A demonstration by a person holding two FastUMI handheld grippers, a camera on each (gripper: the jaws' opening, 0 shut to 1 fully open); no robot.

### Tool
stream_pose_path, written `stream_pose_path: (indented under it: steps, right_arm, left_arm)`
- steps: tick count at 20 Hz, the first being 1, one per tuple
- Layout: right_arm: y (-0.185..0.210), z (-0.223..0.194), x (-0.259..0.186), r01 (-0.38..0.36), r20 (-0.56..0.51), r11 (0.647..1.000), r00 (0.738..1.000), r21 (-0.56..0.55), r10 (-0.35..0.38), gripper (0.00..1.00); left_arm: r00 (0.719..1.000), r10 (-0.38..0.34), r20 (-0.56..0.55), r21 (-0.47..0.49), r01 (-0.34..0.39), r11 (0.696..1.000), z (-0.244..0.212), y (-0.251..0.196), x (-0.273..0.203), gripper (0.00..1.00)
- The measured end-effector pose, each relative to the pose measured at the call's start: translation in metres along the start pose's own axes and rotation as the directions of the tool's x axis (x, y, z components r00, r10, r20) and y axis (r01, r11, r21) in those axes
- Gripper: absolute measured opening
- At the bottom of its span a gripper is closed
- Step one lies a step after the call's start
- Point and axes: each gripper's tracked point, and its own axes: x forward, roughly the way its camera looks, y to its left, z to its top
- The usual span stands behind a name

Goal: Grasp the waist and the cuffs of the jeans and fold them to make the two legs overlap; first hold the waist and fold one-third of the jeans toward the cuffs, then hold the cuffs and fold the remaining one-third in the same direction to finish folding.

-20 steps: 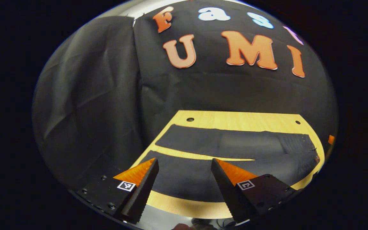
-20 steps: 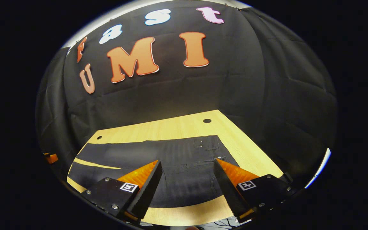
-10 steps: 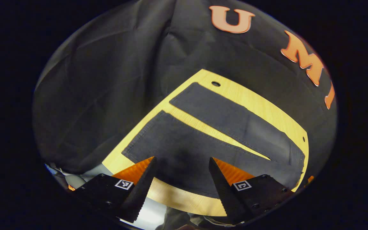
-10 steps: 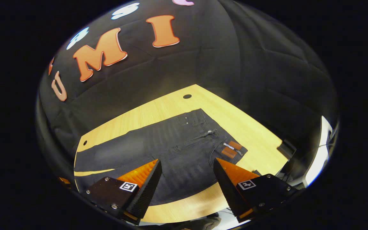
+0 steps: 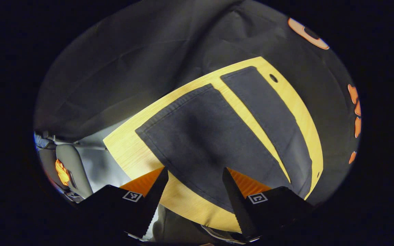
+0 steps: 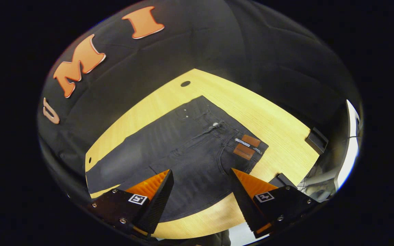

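Dark jeans lie flat on a light wooden table, legs spread apart in a narrow V. In the left gripper view the near leg [image 5: 210, 143] ends in its cuff [image 5: 173, 106], and the far leg [image 5: 268, 109] runs beside it with a strip of table between. My left gripper [image 5: 193, 201] hovers open above the near leg, close to the table's front edge. In the right gripper view the waist [image 6: 231, 136] with its leather patch [image 6: 246, 147] points to the right. My right gripper [image 6: 202, 201] hangs open above the hip area, holding nothing.
The wooden table [image 6: 272, 112] has small round holes near its back corners [image 6: 185, 83] [image 5: 273, 78]. Black clamps [image 6: 316, 140] sit on its right edge. Booth cloth closes the back and sides. A grey chair [image 5: 70, 164] stands off the table's left end.
Both grippers have risen and tilted down, the left swinging toward the cuff end and the right toward the waist end. More of the jeans and table now shows. The jeans have not moved.
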Motion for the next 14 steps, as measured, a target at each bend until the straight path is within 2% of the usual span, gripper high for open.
stream_pose_path:
  steps: [1,4,8,9,10,14]
  right_arm:
    - [-0.006,-0.001,0.005,0.015,-0.022,1.0,1.0,0.014,-0.015,0.98]
    - [-0.025,-0.012,0.023,0.083,-0.109,0.994,0.991,0.065,-0.075,0.98]
    - [-0.046,-0.03,0.039,0.141,-0.221,0.978,0.97,0.154,-0.105,0.98]
    - [-0.048,-0.032,0.044,0.149,-0.238,0.973,0.966,0.175,-0.105,0.98]
    - [-0.05,-0.033,0.05,0.159,-0.255,0.969,0.961,0.191,-0.107,0.98]
    - [-0.059,-0.028,0.06,0.192,-0.279,0.959,0.952,0.209,-0.129,0.98]
  left_arm:
    - [1.0,0.013,-0.007,-0.011,-0.013,1.0,0.002,0.003,0.003,0.96]
    - [0.999,0.047,-0.025,-0.045,-0.048,0.998,0.009,0.012,0.011,0.96]
    - [0.995,0.066,-0.079,-0.095,-0.073,0.993,0.006,0.018,0.022,0.96]
    - [0.993,0.076,-0.085,-0.1,-0.085,0.991,0.007,0.02,0.023,0.92]
    - [0.992,0.088,-0.091,-0.1,-0.097,0.99,0.007,0.021,0.024,0.96]
    - [0.987,0.107,-0.121,-0.127,-0.123,0.984,0.01,0.025,0.026,0.96]
